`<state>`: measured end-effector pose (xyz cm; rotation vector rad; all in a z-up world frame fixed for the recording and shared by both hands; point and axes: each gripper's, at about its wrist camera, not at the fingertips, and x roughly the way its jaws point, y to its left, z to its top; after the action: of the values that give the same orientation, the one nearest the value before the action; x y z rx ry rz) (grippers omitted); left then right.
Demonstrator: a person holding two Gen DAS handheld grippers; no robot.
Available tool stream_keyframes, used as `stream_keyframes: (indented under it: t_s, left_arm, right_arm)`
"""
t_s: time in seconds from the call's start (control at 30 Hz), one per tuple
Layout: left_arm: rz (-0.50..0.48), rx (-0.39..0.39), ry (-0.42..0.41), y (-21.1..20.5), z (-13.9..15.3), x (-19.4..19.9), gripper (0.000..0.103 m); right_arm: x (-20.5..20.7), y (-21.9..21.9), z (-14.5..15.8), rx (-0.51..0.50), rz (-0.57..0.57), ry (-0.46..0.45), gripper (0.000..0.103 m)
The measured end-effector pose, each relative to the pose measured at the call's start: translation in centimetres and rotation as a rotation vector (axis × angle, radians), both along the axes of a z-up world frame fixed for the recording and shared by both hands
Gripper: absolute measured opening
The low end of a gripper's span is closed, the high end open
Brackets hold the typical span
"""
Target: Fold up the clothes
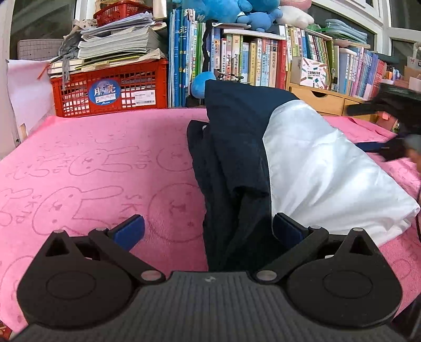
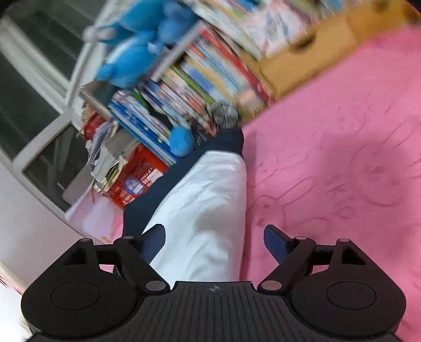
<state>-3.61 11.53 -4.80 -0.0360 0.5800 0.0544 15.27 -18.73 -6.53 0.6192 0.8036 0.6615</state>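
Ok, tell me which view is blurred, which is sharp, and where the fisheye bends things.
Right wrist view: heavy motion blur and a tilted frame; the books and blue plush toy smear, while the right gripper stays crisp. Left wrist view: sharp; the pink towel pattern is readable and only the far right edge blurs. Fisheye bowing curves the window frames at the corners.

Garment (image 1: 236, 163) heaped on the towel (image 1: 92, 163) toward its right side, running from near edge to far edge. Beyond the far edge: crate (image 1: 110, 86) at the left corner, papers (image 1: 118, 42) stacked on it, books (image 1: 250, 60) to its right.
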Motion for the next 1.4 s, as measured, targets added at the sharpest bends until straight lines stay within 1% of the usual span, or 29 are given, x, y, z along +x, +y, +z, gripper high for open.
stream_keyframes:
  t_s: [0.03, 0.13, 0.2, 0.23, 0.27, 0.33, 0.43, 0.5, 0.53, 0.6, 0.63, 0.7, 0.8, 0.87, 0.9, 0.97, 1.03, 1.07, 1.1, 1.17, 1.23, 1.27, 1.3, 1.33, 1.37, 1.4]
  left_arm:
    - [-0.006, 0.0, -0.001, 0.0, 0.1, -0.1, 0.103]
    - [-0.023, -0.012, 0.003, 0.4, 0.3, -0.3, 0.103]
    - [-0.026, -0.014, 0.0, 1.0, 0.3, -0.7, 0.103]
    - [-0.033, -0.014, -0.004, 1.2, 0.2, -1.0, 0.103]
    - [-0.035, -0.01, -0.006, 1.4, 0.2, -1.2, 0.103]
    - [-0.031, 0.004, -0.002, 1.7, 0.2, -1.7, 0.103]
    - [-0.025, 0.004, 0.022, 2.2, 0.5, -2.3, 0.103]
    - [-0.013, -0.009, 0.048, 2.7, 1.1, -2.6, 0.103]
    - [-0.004, -0.015, 0.057, 2.9, 1.5, -2.8, 0.103]
    - [0.026, 0.01, 0.045, 2.7, 2.9, -3.0, 0.103]
    - [0.029, 0.029, 0.018, 2.3, 3.8, -3.1, 0.103]
    - [-0.004, 0.059, -0.067, 0.6, 5.9, -3.1, 0.103]
    - [-0.114, 0.048, -0.188, -3.4, 7.8, -2.2, 0.103]
    - [-0.182, 0.071, -0.207, -6.8, 7.3, -0.6, 0.103]
    - [-0.203, 0.096, -0.199, -8.6, 6.6, 0.2, 0.103]
    - [-0.216, 0.174, -0.155, -11.9, 4.4, 2.0, 0.103]
    - [-0.198, 0.258, -0.084, -14.0, 1.7, 3.4, 0.103]
    - [-0.18, 0.279, -0.056, -14.5, 0.3, 3.8, 0.103]
    - [-0.168, 0.263, -0.043, -14.4, -0.4, 3.8, 0.103]
    - [-0.166, 0.198, -0.011, -13.7, -0.5, 3.9, 0.103]
    - [-0.169, 0.149, 0.006, -13.0, -0.7, 4.0, 0.103]
    - [-0.172, 0.148, 0.008, -12.8, -0.7, 4.0, 0.103]
    - [-0.176, 0.149, 0.007, -12.8, -0.8, 4.0, 0.103]
    - [-0.178, 0.147, 0.006, -12.7, -0.9, 3.9, 0.103]
    - [-0.179, 0.145, 0.006, -12.5, -1.0, 3.9, 0.103]
    - [-0.179, 0.143, 0.008, -12.4, -1.0, 3.8, 0.103]
  right_arm:
    - [1.2, 1.1, -0.3, -0.007, 0.026, 0.014, 0.083]
    - [3.7, 3.4, -0.3, -0.037, 0.042, 0.026, 0.086]
    - [3.6, 4.3, 0.0, -0.079, 0.077, 0.045, 0.086]
    - [2.9, 4.8, -0.2, -0.116, 0.115, 0.028, 0.086]
    - [1.0, 4.5, -0.2, -0.168, 0.152, -0.016, 0.086]
    - [-3.8, 3.8, -0.3, -0.306, 0.218, -0.142, 0.087]
    - [-12.1, 4.2, -0.9, -0.557, 0.307, -0.359, 0.091]
    - [-15.8, 4.5, -1.2, -0.634, 0.33, -0.419, 0.091]
    - [-16.9, 4.5, -1.2, -0.641, 0.327, -0.422, 0.091]
    - [-18.4, 4.4, -1.3, -0.659, 0.329, -0.429, 0.091]
    - [-18.9, 4.4, -1.4, -0.668, 0.326, -0.444, 0.091]
    - [-19.3, 4.2, -1.5, -0.652, 0.304, -0.445, 0.091]
    - [-19.4, 4.1, -1.4, -0.616, 0.31, -0.437, 0.092]
    - [-19.4, 3.0, -1.2, -0.521, 0.336, -0.408, 0.09]
    - [-19.3, 1.7, -1.0, -0.457, 0.338, -0.373, 0.09]
    - [-18.8, -1.6, -0.3, -0.328, 0.291, -0.306, 0.09]
    - [-17.9, -5.2, 0.5, -0.205, 0.202, -0.234, 0.09]
    - [-17.0, -6.9, 0.8, -0.141, 0.142, -0.192, 0.09]
    - [-15.8, -8.0, 0.9, -0.086, 0.093, -0.15, 0.091]
    - [-12.9, -8.8, 1.0, -0.015, 0.036, -0.09, 0.091]
    - [-9.4, -6.9, 1.0, -0.013, 0.056, -0.082, 0.09]
    - [-7.7, -5.3, 0.8, -0.024, 0.089, -0.081, 0.09]
    - [-5.7, -3.4, 0.4, -0.045, 0.117, -0.063, 0.083]
    - [-3.8, -1.5, -0.1, -0.068, 0.138, -0.029, 0.059]
    - [-1.8, 0.3, -0.6, -0.091, 0.152, 0.015, 0.04]
    - [0.1, 1.6, -1.2, -0.095, 0.147, 0.055, 0.036]
